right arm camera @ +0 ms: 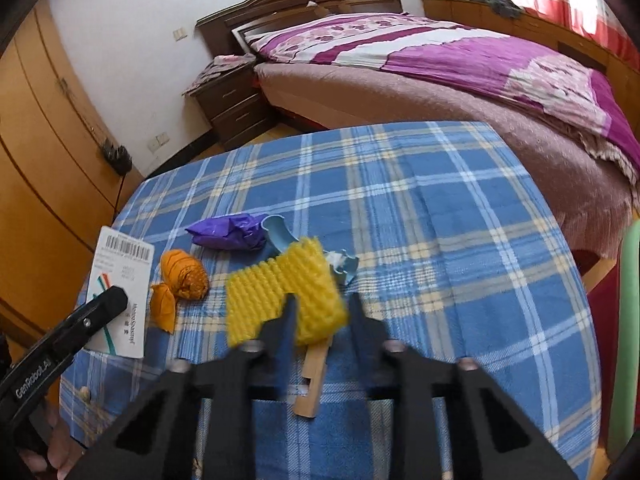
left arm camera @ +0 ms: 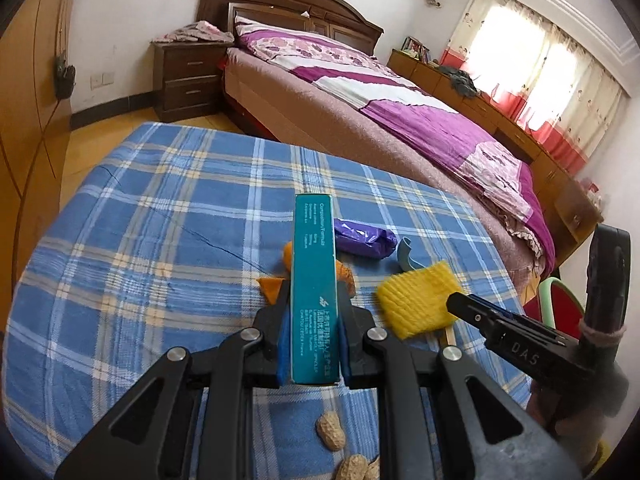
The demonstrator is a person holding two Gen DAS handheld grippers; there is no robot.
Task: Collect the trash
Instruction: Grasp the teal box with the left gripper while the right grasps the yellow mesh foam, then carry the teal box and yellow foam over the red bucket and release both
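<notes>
A smooth teal carton (left arm camera: 314,292) is sitting clenched between the left gripper's (left arm camera: 312,344) blue pads, above the plaid cloth (left arm camera: 160,240). Right of the carton, the ribbed yellow foam net (right arm camera: 280,296) is lying on the cloth with the right gripper (right arm camera: 322,312) straddling its near corner; its grasp is blurred, seemingly clenched. Only the left view is showing bumpy peanuts (left arm camera: 331,430); only the right is showing a flat wooden stick (right arm camera: 314,380).

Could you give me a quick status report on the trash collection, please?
Left hand-held gripper shut on box. Right hand-held gripper shut at corner of foam net, grip unclear. Wrapper, peel, peanuts left on table. Nothing blocking.
</notes>
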